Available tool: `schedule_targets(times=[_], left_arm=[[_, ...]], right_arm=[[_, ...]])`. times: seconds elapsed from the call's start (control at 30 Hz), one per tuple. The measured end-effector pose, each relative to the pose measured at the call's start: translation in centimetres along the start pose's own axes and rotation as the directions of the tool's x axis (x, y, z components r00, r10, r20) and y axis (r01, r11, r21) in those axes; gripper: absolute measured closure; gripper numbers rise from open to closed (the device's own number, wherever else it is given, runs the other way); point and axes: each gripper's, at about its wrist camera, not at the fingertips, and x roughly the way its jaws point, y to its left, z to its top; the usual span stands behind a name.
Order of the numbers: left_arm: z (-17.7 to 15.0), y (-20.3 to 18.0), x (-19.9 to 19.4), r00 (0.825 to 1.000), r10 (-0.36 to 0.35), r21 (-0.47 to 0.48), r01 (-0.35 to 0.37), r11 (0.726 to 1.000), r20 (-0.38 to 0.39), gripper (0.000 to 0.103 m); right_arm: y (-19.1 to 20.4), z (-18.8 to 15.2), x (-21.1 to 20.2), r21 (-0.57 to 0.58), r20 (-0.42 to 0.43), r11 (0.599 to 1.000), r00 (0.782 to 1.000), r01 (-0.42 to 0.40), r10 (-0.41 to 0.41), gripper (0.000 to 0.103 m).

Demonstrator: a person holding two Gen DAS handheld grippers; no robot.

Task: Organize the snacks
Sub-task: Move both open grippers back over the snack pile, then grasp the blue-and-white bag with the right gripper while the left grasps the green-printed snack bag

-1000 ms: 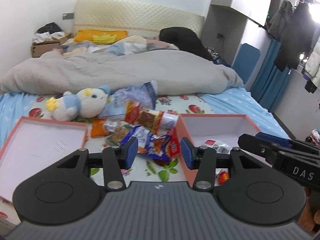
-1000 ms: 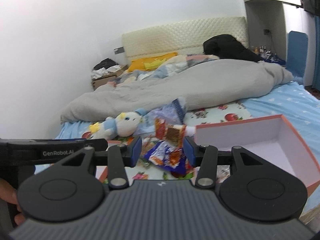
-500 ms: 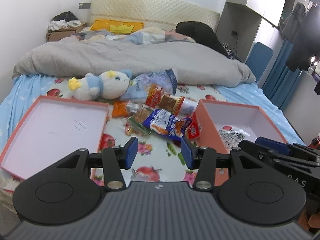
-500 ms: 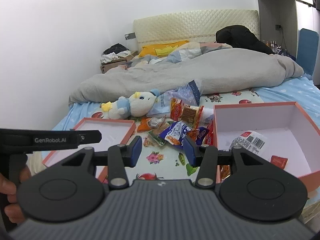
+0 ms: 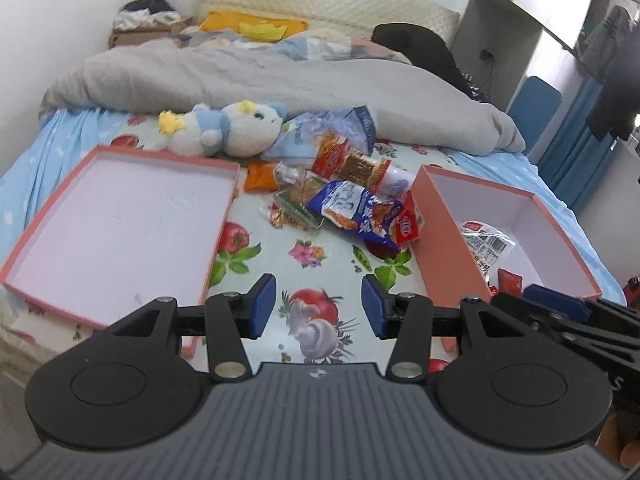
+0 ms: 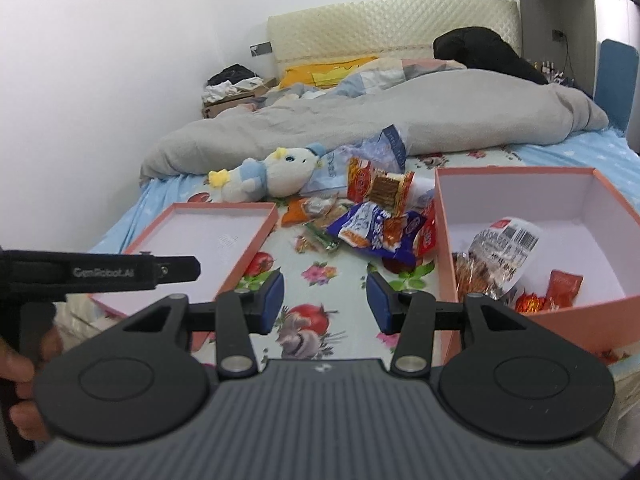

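Observation:
A heap of snack packets lies on the flowered sheet, topped by a blue-and-white bag (image 5: 352, 208) (image 6: 368, 228) and a red-and-brown pack (image 5: 350, 162) (image 6: 380, 188). Right of it stands a deep pink box (image 5: 444, 232) (image 6: 442, 248) holding a clear bag with a barcode (image 6: 500, 248) and small red sweets (image 6: 564, 286). To the left lies the shallow pink lid (image 5: 36, 248) (image 6: 264, 232), with nothing in it. My left gripper (image 5: 319, 306) and right gripper (image 6: 325, 302) both hover open over the sheet, short of the heap, nothing between their fingers.
A plush toy (image 5: 224, 128) (image 6: 272, 174) and a crumpled bluish bag (image 5: 340, 128) lie behind the heap. A grey duvet (image 5: 260, 76) covers the far bed. The other gripper's body shows at the right edge (image 5: 580, 320) and at the left (image 6: 100, 272), held by a hand (image 6: 16, 364).
Both grippers have come forward and tipped down, so the sheet, the lid and the box's inside now show more fully. Their jaws have kept the same gap.

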Motion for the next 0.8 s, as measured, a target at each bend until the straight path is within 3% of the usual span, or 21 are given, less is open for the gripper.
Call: schedule_targets(times=[0.3,0.8], left_arm=[[0.1,0.6,2.1,0.999,-0.017,-0.012,0.017,1.0,-0.032,0.05],[3.4,2.6,7.3,0.998,0.039,0.03,-0.037,0.999,-0.048,0.045]], right_arm=[[-0.3,-0.7,2.0,0.002,-0.023,0.999,0.999,0.032,-0.032,0.055],[-0.8,-0.1,6.3,-0.013,-0.005,0.999,0.999,0.046,-0.046,0.055]])
